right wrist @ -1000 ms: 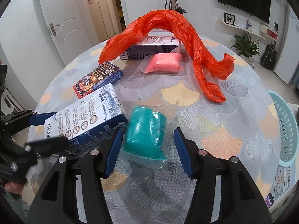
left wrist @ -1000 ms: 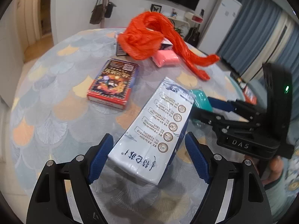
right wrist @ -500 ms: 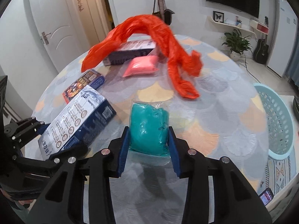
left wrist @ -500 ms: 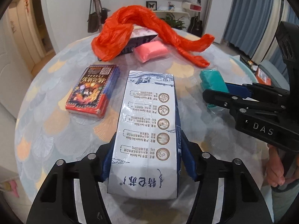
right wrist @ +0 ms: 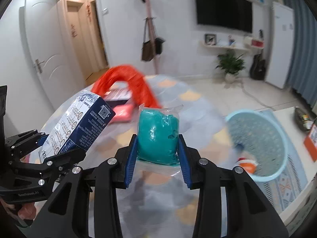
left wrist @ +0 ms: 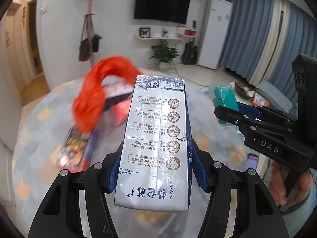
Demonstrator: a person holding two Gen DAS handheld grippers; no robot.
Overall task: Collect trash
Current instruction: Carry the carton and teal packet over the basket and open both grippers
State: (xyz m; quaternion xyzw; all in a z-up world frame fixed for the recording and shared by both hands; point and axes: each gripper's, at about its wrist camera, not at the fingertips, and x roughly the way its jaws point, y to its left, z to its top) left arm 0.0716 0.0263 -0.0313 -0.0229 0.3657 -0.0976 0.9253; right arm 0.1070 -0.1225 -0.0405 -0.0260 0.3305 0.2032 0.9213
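My left gripper (left wrist: 156,170) is shut on a white and blue milk carton (left wrist: 158,138) and holds it above the round table (left wrist: 35,158). The carton also shows at the left of the right wrist view (right wrist: 79,127). My right gripper (right wrist: 157,158) is shut on a teal packet in clear wrap (right wrist: 157,134), lifted off the table. The packet and right gripper show at the right of the left wrist view (left wrist: 225,97). A light blue trash basket (right wrist: 259,138) stands on the floor to the right, with some trash inside.
On the table lie an orange plastic bag (left wrist: 97,99), a red printed box (left wrist: 77,148), a pink packet (right wrist: 122,113) and a dark box under the bag (right wrist: 116,97). The table edge runs near the basket. A low side table (right wrist: 305,119) stands far right.
Both grippers have lifted their loads off the table and tilted up. The left closed on the carton and the right closed on the teal packet within the last second.
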